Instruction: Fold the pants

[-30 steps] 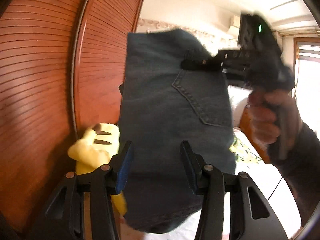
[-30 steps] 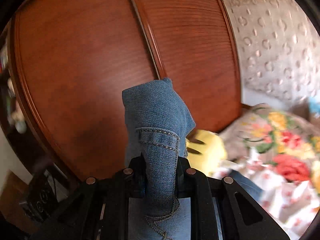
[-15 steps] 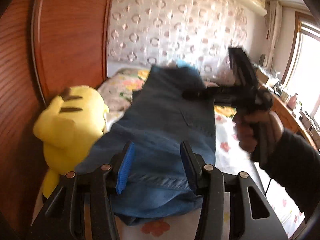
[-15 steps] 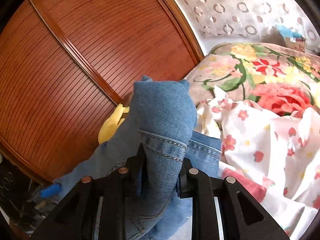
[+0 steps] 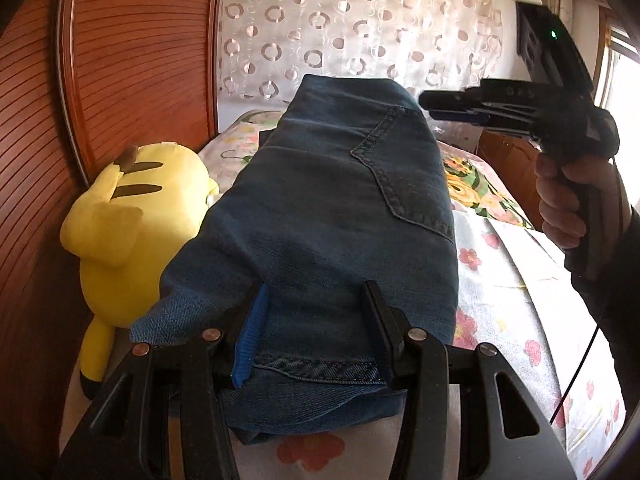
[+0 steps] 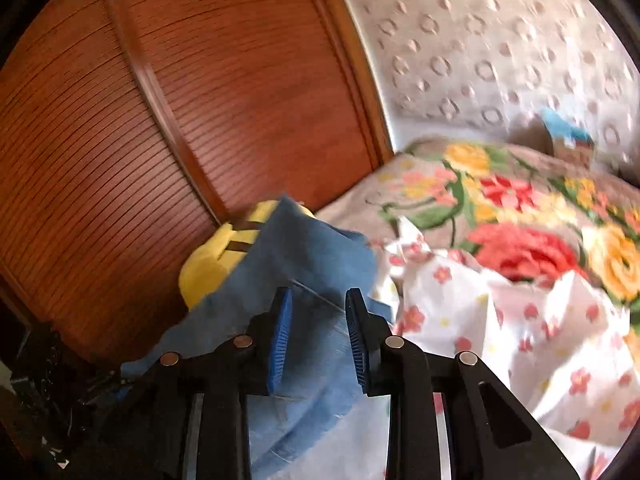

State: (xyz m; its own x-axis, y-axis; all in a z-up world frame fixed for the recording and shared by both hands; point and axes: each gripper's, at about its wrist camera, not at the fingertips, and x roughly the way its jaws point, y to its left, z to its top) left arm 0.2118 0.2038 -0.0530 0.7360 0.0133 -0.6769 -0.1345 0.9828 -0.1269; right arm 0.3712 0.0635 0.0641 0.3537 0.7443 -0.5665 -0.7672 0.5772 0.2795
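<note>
The blue denim pants (image 5: 332, 216) lie folded on the floral bedsheet (image 5: 504, 312), back pocket up, reaching from my left gripper to the far end of the bed. My left gripper (image 5: 316, 332) is open, its fingers straddling the near hem of the pants. My right gripper (image 6: 318, 332) is open and empty just above the pants (image 6: 304, 280); in the left wrist view it (image 5: 436, 106) is held in a hand beside the far right corner of the pants, clear of the cloth.
A yellow plush toy (image 5: 132, 216) lies against the wooden headboard (image 5: 132, 64) left of the pants. A flowered pillow (image 6: 520, 216) and rumpled sheet (image 6: 520, 340) lie to the right. A patterned curtain (image 5: 360, 28) hangs behind the bed.
The pants came down from hanging in the air onto the bed. My right gripper opened and let go of the denim it held. My left gripper stayed open.
</note>
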